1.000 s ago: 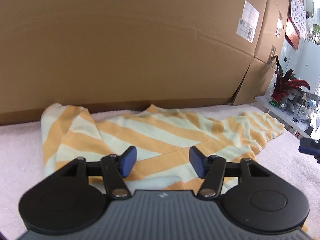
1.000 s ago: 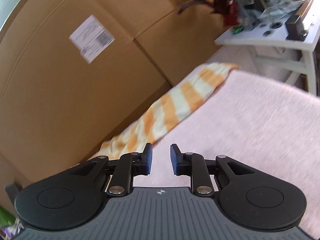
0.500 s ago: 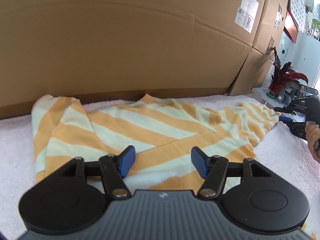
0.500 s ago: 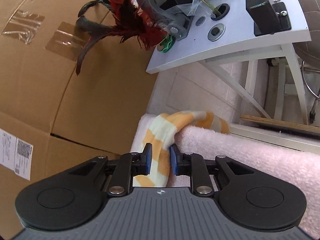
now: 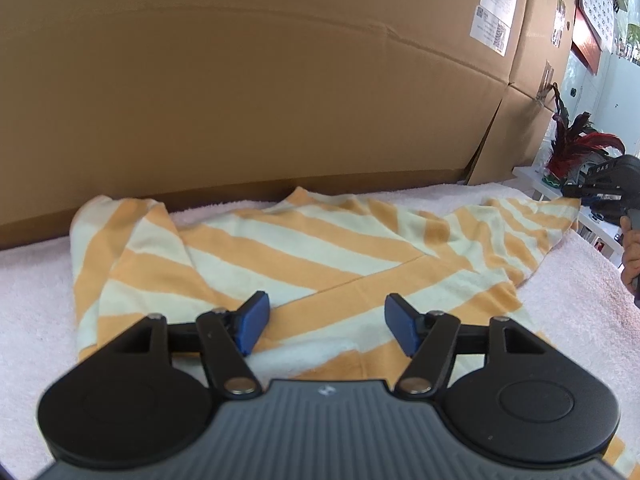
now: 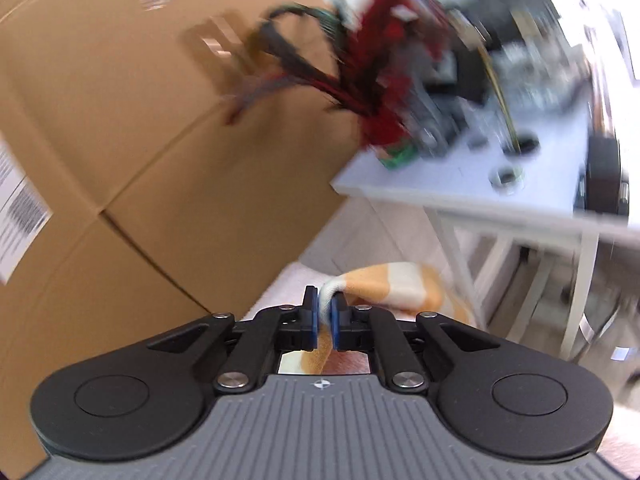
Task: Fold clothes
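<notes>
An orange and cream striped garment (image 5: 300, 248) lies spread on a pink towel-covered surface (image 5: 36, 280). My left gripper (image 5: 326, 326) hovers low over its near edge, open, with nothing between the blue pads. In the left wrist view my right gripper (image 5: 576, 194) sits at the garment's far right tip, held by a person's hand (image 5: 632, 248). The right wrist view shows my right gripper (image 6: 325, 312) closing, its jaws pinching a bunched end of the striped cloth (image 6: 392, 284), which droops to the right of the pads.
Large cardboard boxes (image 5: 240, 80) wall off the back of the surface. A white side table (image 6: 460, 184) with red feathers (image 6: 380, 92) and clutter stands just past the right end. The right wrist view is motion-blurred.
My right gripper swung to the garment's right end and closed on it. The garment's right tip now stretches out toward that gripper. The left gripper stayed where it was.
</notes>
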`<state>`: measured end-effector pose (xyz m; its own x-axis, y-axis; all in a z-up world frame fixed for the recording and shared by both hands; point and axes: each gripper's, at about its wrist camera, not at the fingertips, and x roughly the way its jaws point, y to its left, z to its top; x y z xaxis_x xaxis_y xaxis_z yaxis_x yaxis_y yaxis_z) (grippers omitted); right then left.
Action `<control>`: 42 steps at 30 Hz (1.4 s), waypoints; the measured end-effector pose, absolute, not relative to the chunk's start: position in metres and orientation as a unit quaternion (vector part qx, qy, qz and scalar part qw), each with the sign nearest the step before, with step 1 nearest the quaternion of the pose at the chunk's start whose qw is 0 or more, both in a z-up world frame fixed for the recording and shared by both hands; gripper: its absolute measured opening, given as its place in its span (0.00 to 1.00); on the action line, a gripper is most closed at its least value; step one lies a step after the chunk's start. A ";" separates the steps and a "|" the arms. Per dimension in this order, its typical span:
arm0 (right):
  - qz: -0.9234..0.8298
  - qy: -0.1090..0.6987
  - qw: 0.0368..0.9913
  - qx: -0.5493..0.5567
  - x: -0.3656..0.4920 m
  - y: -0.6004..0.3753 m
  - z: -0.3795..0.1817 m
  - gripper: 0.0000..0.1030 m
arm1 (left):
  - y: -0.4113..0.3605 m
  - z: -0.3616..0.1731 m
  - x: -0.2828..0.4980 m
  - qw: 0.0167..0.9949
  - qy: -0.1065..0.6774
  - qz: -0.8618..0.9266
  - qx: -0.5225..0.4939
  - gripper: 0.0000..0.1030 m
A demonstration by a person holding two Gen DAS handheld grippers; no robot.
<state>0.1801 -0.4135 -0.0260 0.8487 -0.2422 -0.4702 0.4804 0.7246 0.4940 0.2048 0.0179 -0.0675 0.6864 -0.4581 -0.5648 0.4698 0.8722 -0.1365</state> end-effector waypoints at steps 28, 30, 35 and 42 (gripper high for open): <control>0.122 0.224 0.961 -0.105 0.099 -0.166 -0.002 0.47 | 0.049 -0.055 0.212 0.952 0.264 -0.152 0.010 0.61; 0.074 0.236 0.968 -0.052 0.106 -0.200 -0.005 0.47 | 0.041 -0.061 0.211 0.950 0.265 -0.160 0.032 0.57; -0.014 0.268 0.963 0.033 0.131 -0.264 -0.035 0.23 | 0.037 -0.058 0.204 0.950 0.250 -0.181 0.040 0.55; 0.027 0.255 0.955 0.152 0.126 -0.301 -0.048 0.32 | -0.042 -0.038 0.167 0.933 0.182 -0.218 0.223 0.75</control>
